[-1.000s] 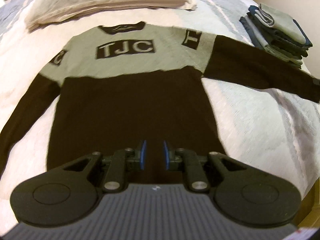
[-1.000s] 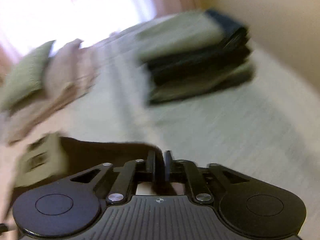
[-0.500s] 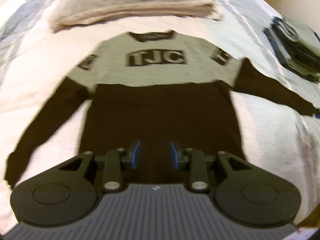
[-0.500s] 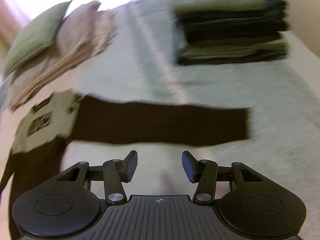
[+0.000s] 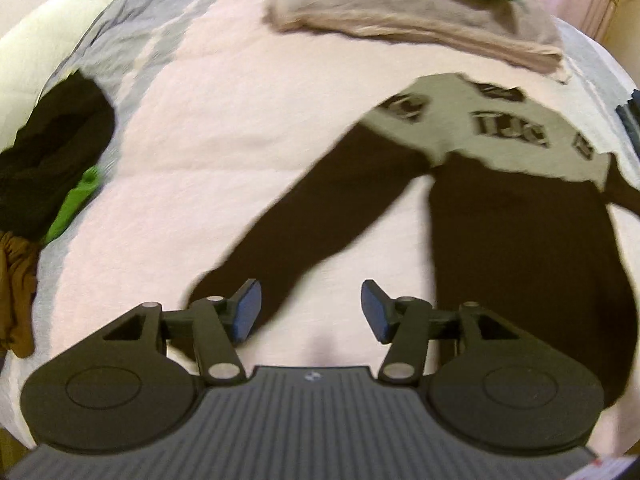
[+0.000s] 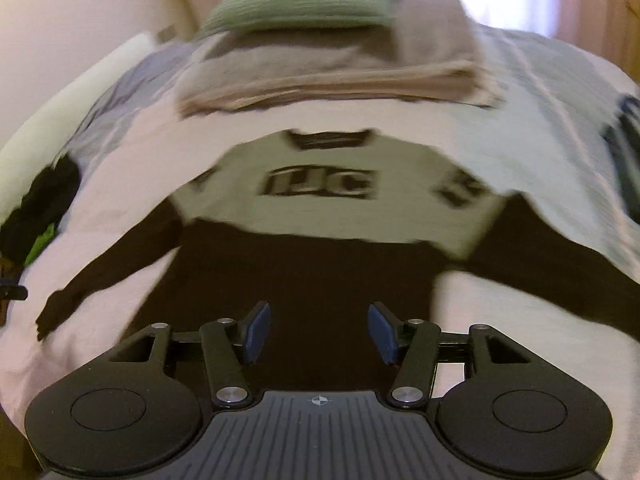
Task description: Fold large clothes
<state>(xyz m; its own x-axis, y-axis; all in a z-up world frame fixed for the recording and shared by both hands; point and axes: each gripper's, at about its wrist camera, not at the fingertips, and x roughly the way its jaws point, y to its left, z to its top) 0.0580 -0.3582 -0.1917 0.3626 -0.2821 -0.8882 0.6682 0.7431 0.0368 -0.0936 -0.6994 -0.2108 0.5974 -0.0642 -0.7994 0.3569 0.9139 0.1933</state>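
Both our left gripper [image 5: 310, 310] and right gripper [image 6: 318, 332] are opening, holding nothing; lower centre, we could snag only one layer of the black-and-grey knit sweater [image 6: 320, 280] and bunch it.

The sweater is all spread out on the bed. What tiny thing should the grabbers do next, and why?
Probably lower the left gripper onto the sleeve cuff just ahead of it and pinch. The sweater lies flat with both sleeves spread, both grippers' fingers are opening with nothing between them, so folding a sleeve inward looks like the first step.
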